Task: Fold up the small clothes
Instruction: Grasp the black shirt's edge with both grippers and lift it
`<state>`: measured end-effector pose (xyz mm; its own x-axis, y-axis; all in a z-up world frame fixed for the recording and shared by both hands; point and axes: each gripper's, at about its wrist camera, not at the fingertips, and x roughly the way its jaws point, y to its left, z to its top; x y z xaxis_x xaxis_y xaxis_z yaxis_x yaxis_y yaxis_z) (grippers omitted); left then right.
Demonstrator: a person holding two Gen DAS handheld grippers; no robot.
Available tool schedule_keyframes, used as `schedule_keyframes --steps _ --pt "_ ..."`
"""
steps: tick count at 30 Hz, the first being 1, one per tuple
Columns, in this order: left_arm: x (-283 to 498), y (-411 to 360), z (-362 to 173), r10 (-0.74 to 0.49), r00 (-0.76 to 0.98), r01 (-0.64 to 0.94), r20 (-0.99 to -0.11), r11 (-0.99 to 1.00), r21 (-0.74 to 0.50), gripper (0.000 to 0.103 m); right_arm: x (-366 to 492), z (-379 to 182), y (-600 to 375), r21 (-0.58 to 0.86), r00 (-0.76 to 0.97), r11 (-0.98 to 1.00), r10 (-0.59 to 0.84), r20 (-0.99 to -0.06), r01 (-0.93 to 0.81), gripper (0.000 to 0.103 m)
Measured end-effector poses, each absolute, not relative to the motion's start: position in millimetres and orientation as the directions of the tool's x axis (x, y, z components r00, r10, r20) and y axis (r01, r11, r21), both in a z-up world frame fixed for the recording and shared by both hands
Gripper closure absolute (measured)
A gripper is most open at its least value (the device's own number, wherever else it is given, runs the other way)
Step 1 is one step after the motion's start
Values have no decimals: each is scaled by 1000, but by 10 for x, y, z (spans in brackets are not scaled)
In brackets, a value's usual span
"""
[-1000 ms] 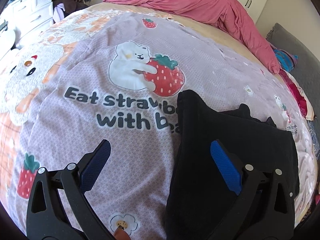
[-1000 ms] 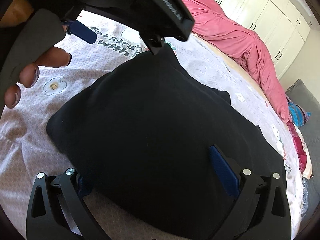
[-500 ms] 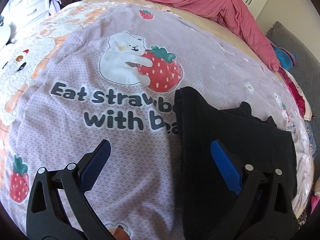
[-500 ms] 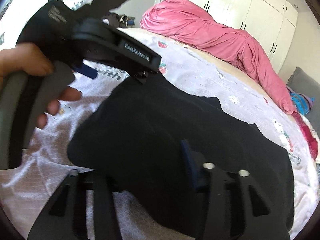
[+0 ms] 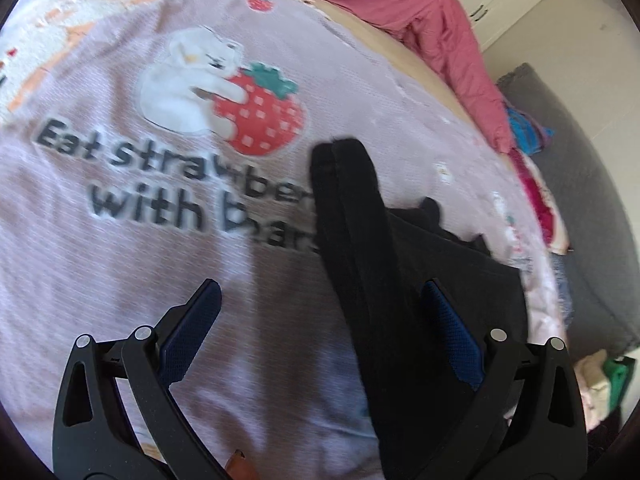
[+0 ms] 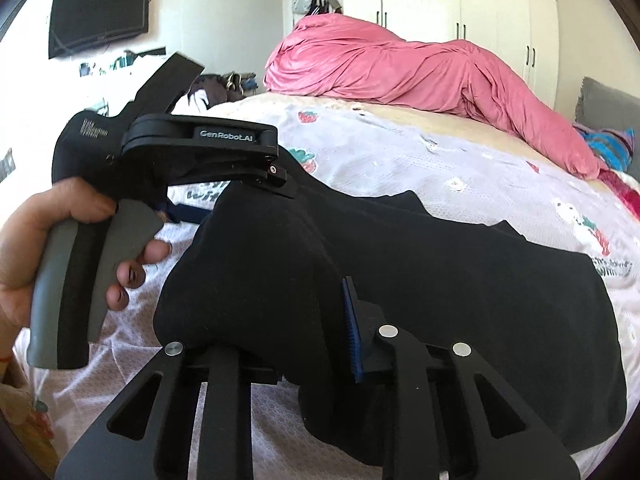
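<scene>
My right gripper (image 6: 296, 344) pinches the black garment (image 6: 440, 280); my left gripper (image 5: 320, 340) gapes wide, holding nothing. I judge the fold only begun.

Black garment (image 6: 440, 280), corner lifted off bed

Right gripper (image 6: 320, 332): a second ago its fingers stood wide over the garment (image 6: 440, 280); now drawn together, pinching a bunched fold at the garment's near edge. That edge lay flat on the sheet (image 6: 400, 152) earlier; now lifted off it into a hump. Right view has tilted up from the sheet to the room.

Left gripper (image 5: 320, 344): fingers as wide as before. Seen from the right, it sat above the garment's far-left corner; now level with the raised hump, hand (image 6: 60, 248) lower left of it. In the left view the garment's far corner now reads as a narrow double-layered strip, and more of the word "bears" on the sheet shows beside it.
</scene>
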<state>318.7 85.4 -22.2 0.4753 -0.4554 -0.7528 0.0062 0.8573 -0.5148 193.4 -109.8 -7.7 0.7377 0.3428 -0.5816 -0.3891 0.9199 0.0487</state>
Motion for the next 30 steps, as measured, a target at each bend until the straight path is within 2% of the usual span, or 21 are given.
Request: schedule_keyframes --steps 4,6,7,8,9,10,11,16,30 --pt "3146 722 -200 -504 481 44 -718 831 -554 9 1913 -54 -1200 96 735 919 364 -572 -381 82" --pt "3120 635 -172 -537 473 71 -698 814 -577 14 1896 -46 -1242 106 737 918 371 -565 -381 82" --pt "3107 597 -158 -549 470 80 -691 806 -586 28 1879 -34 -1264 111 741 919 373 -558 -379 82" --pt "3095 556 -142 -556 467 89 -687 803 -589 48 1875 -31 -1283 114 744 919 374 -553 -377 82" --pt "3075 502 -110 -563 469 104 -680 800 -591 55 1851 -19 -1308 120 748 920 375 -548 -374 82" --pt "3056 455 -79 -572 470 118 -672 795 -595 70 1828 -17 -1320 124 750 920 376 -545 -371 83" --pt "3036 408 -50 -576 471 129 -668 794 -594 76 1801 -8 -1348 130 753 921 377 -539 -368 83" --pt "2916 164 164 -601 488 191 -633 781 -594 81 1667 87 -1541 161 781 926 375 -499 -341 83" --pt "2824 -769 430 -620 457 278 -637 780 -560 82 1446 161 -2326 350 827 913 356 -436 -209 84"
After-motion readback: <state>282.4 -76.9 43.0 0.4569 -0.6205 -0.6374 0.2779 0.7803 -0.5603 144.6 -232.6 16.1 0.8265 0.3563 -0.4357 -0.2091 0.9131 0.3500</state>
